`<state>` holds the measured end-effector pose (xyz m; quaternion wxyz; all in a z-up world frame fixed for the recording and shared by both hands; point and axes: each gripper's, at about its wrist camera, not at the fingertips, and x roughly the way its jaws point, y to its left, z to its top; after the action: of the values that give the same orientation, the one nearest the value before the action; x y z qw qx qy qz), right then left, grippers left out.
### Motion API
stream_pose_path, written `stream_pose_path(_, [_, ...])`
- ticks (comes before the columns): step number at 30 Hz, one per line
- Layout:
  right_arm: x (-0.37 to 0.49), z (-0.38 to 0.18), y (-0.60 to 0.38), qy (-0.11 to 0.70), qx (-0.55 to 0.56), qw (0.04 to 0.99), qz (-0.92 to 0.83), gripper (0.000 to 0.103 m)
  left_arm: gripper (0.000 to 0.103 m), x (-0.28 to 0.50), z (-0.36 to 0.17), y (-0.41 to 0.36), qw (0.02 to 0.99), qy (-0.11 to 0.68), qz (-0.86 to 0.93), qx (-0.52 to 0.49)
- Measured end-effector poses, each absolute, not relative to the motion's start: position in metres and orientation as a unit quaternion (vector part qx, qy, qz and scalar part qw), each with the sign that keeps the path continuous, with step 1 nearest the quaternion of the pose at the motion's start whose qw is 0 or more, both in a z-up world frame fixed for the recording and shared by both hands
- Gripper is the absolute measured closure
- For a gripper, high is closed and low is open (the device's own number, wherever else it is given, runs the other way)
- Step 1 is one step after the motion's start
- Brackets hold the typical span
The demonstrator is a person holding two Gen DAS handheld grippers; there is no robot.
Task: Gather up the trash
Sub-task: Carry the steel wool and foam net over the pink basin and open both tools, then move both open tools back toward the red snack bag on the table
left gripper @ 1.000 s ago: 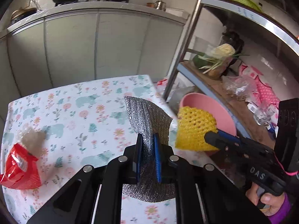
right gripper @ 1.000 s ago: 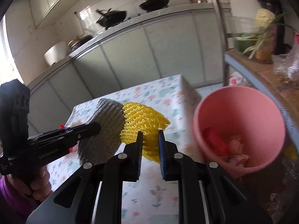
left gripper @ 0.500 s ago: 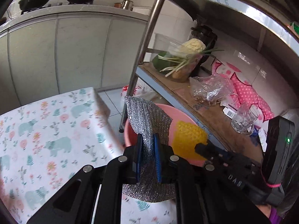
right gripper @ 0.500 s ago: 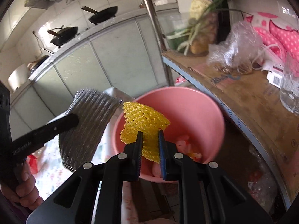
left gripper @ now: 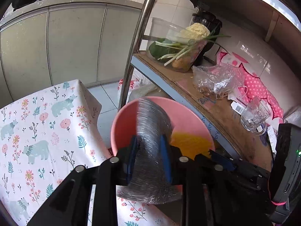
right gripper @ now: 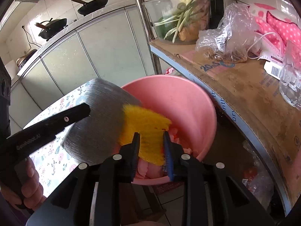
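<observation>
Swung off the flowered tablecloth since a second ago, both grippers now over the pink bin beside the table's corner, jaws wider than before. Largest nearby: metal rack with its cardboard-lined shelf crowding the bin's far side, loaded with a clear tub of greens, a crumpled plastic bag, a glass mug; cabinet fronts behind, pans on the counter above. Left gripper opening, silver mesh sheet blurred between its blue pads, long axis running up and away over the bin's near rim, top end curling toward the bin's inside, bottom end hanging below the jaws; grip on it impossible to tell through the blur. Right gripper opening too, yellow foam net blurred between its pads, lying broadside inside the bin's mouth, above pink and red scraps. Silver sheet overlapping the yellow net's left edge in the right wrist view.
</observation>
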<state>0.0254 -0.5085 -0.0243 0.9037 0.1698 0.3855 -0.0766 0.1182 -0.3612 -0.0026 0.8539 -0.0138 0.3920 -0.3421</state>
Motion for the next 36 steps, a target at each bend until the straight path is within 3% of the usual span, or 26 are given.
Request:
stream_pose_path(11, [0.018, -0.013, -0.503, 0.375, 0.173, 0.909, -0.061, 0.076, 0.072, 0.114, 0.016, -0.339, 0.859, 0.384, -0.337, -0.038])
stream_pose_path(15, [0.013, -0.004, -0.492, 0.37, 0.168, 0.912, -0.047, 0.076, 0.059, 0.105, 0.022, -0.327, 0.861, 0.385, -0.33, -0.044])
stream_pose_path(22, [0.003, 0.01, -0.466, 0.367, 0.156, 0.917, -0.02, 0.076, 0.057, 0.08, 0.036, -0.3, 0.867, 0.374, -0.325, -0.044])
stream_pose_path(25, [-0.001, 0.013, -0.454, 0.367, 0.158, 0.917, -0.004, 0.061, 0.056, 0.067, 0.042, -0.284, 0.872, 0.368, -0.321, -0.043])
stream_pose_path(36, [-0.005, 0.02, -0.391, 0.381, 0.141, 0.911, 0.073, 0.059, 0.053, 0.029, 0.048, -0.219, 0.89, 0.352, -0.288, -0.031])
